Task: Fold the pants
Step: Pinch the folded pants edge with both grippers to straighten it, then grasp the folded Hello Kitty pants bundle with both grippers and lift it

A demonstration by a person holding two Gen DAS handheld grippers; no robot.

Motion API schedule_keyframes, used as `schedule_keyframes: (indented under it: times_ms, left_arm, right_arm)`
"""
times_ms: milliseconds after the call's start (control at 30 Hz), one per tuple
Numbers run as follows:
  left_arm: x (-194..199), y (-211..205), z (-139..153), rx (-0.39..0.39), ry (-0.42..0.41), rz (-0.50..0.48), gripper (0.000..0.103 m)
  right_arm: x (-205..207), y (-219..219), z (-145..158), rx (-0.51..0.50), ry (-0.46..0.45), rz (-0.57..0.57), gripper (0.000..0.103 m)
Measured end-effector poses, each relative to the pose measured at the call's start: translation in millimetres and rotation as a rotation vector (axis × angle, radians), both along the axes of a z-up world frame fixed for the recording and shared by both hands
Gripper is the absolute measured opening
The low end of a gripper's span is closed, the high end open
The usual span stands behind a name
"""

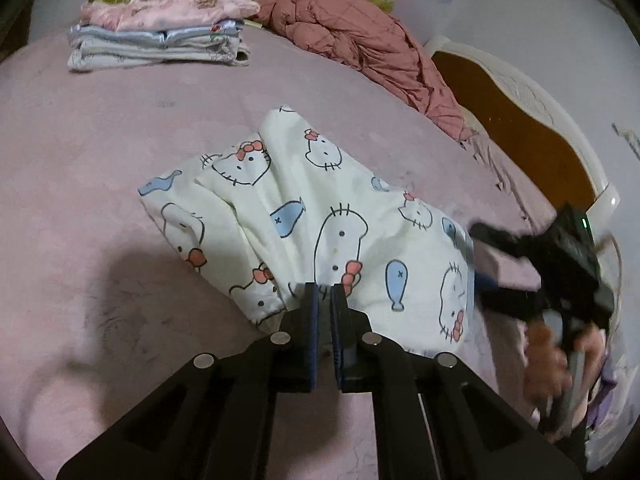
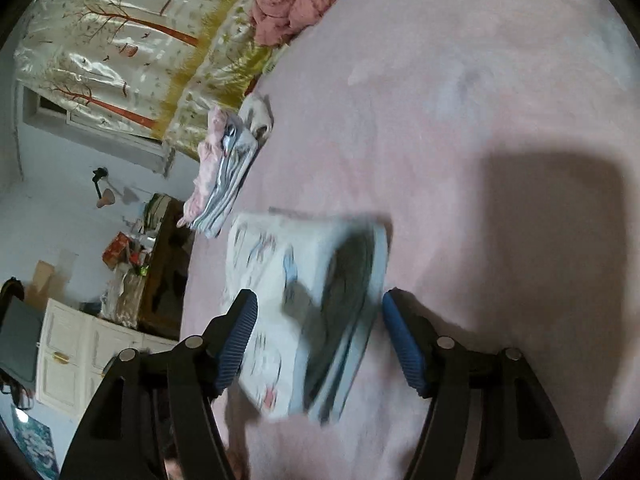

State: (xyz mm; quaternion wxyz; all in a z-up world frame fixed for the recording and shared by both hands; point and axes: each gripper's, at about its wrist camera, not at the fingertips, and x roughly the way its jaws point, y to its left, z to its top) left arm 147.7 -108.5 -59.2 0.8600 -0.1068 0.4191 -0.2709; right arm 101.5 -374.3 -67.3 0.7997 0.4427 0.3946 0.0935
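White pants point(image 1: 320, 224) printed with cat faces and blue fish lie folded on the pink bed cover point(image 1: 100, 168). My left gripper point(image 1: 325, 292) is shut on the near edge of the pants, the cloth pinched between its pads. My right gripper point(image 1: 480, 260) shows blurred at the right edge of the pants, jaws spread. In the right wrist view the right gripper point(image 2: 316, 308) is open, its blue pads point(image 2: 236, 340) on either side of the blurred pants point(image 2: 288, 280), holding nothing.
A stack of folded clothes point(image 1: 160, 36) sits at the far left of the bed, also in the right wrist view point(image 2: 224, 176). A crumpled pink quilt point(image 1: 360, 44) lies at the back. A headboard point(image 1: 520, 120) is at the right. Cabinets point(image 2: 80, 344) stand beside the bed.
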Motion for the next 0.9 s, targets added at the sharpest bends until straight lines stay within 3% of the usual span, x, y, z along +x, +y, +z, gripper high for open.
schedule_keyframes:
  times_ms: [133, 267, 467, 633, 833, 900]
  left_arm:
    - [-12.1, 3.2, 8.4, -0.001, -0.031, -0.004, 0.011]
    - [-13.8, 0.3, 14.5, -0.003, -0.059, -0.003, 0.012]
    - [-5.4, -18.3, 16.6, 0.013, -0.081, 0.003, 0.012]
    - [5.6, -27.0, -3.8, 0.028, -0.018, 0.002, 0.012]
    - [5.5, -24.8, -5.1, 0.009, -0.012, 0.001, 0.012]
    - [4.5, -25.1, -4.9, 0.010, -0.015, 0.001, 0.012]
  right_arm:
    - [8.9, -3.6, -0.7, -0.005, -0.022, -0.035, 0.067]
    - [21.7, -11.6, 4.0, -0.062, -0.075, -0.072, 0.077]
    - [48.7, -2.2, -3.1, -0.040, -0.052, 0.082, 0.077]
    - [44.5, 23.4, -4.3, -0.001, -0.060, 0.229, 0.077]
    - [40.6, 46.6, 0.7, -0.076, -0.049, 0.261, 0.077]
    - [36.8, 51.2, 0.7, -0.113, -0.051, 0.232, 0.069]
